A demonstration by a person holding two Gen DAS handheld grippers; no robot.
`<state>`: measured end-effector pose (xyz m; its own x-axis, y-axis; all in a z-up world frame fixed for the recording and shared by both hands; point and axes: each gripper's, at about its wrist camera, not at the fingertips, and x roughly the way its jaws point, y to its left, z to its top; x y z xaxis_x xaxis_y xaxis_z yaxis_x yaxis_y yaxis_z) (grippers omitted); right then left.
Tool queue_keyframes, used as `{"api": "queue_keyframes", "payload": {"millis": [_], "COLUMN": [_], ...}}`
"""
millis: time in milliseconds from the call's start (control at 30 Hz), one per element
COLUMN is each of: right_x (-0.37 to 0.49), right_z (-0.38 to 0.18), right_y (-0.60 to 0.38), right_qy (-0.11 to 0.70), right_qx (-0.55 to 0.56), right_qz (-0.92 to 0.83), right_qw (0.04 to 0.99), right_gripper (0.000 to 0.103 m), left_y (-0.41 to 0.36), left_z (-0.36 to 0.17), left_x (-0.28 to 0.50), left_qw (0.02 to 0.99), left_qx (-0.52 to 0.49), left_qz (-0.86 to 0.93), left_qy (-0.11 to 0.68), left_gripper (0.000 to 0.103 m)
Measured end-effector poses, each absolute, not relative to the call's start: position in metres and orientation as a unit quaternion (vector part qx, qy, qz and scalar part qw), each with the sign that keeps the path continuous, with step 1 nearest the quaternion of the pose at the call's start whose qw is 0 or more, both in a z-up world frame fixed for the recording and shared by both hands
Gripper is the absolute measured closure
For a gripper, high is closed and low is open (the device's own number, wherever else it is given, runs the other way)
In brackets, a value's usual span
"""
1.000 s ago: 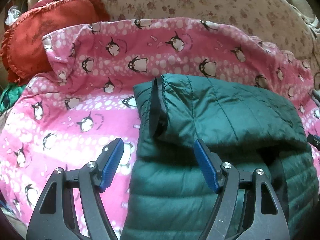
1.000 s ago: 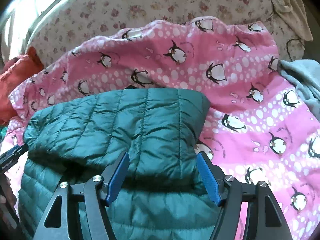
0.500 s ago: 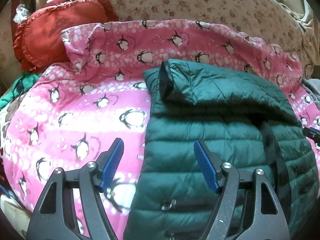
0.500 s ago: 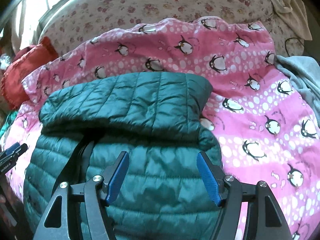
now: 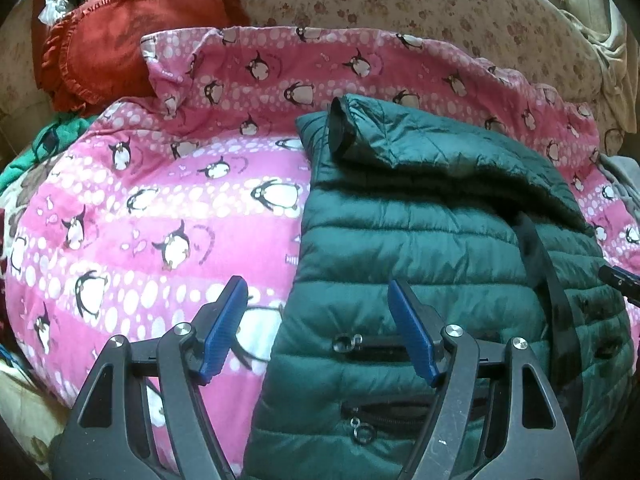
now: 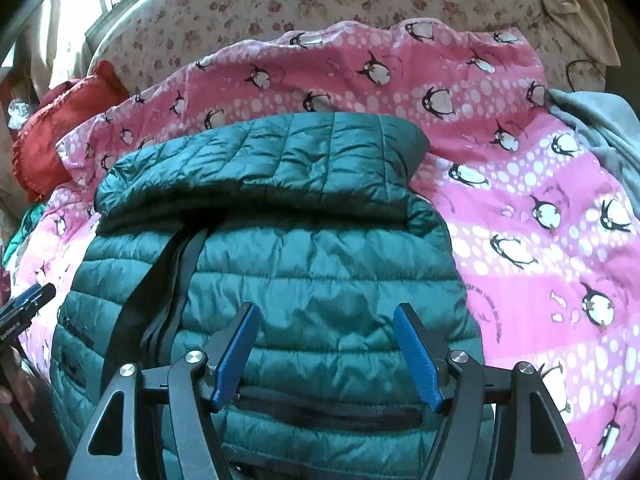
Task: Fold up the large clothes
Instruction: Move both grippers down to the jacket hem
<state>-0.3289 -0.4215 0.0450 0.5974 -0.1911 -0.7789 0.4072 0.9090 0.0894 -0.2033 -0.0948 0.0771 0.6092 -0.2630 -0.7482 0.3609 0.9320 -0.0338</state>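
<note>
A dark green quilted jacket (image 5: 420, 248) (image 6: 320, 264) lies on a pink penguin blanket (image 5: 160, 208) (image 6: 540, 220), its front up with the black zipper showing. Its sleeves are folded across the far end, one cuff (image 5: 340, 128) at the left. My left gripper (image 5: 318, 320) hovers open over the jacket's left edge, near two pocket zippers, nothing between its blue pads. My right gripper (image 6: 326, 346) hovers open above the jacket's right half, holding nothing. Each gripper shows at the edge of the other's view.
A red ruffled cushion (image 5: 120, 36) sits at the far left. Floral bedding (image 5: 400, 4) lies behind the blanket. A grey garment (image 6: 600, 132) lies at the right edge and green cloth (image 5: 44, 144) at the left.
Both grippers have drawn back toward the jacket's near end, so more of its body and zipper shows. The jacket lies still and the jaws keep the same width.
</note>
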Motion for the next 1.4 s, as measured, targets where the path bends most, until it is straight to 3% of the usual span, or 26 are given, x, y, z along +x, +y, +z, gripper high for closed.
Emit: {"api": "queue_keyframes", "payload": {"millis": [433, 1400], "right_x": [-0.361, -0.461], "right_z": [0.043, 0.033], "right_y": [-0.413, -0.417], "right_qy": [0.422, 0.481], "right_qx": [0.118, 0.130], "right_qz": [-0.179, -0.155], "right_qw": [0.881, 0.853], "right_gripper": [0.036, 0.035], "left_y": [-0.078, 0.012], "left_z": [0.066, 0.020], "left_x": [-0.231, -0.259], "left_qw": [0.881, 0.788], "left_qx": [0.055, -0.075], "left_qz": [-0.194, -0.242], "left_qy": [0.428, 0.560], "left_gripper": [0.030, 0.028]}}
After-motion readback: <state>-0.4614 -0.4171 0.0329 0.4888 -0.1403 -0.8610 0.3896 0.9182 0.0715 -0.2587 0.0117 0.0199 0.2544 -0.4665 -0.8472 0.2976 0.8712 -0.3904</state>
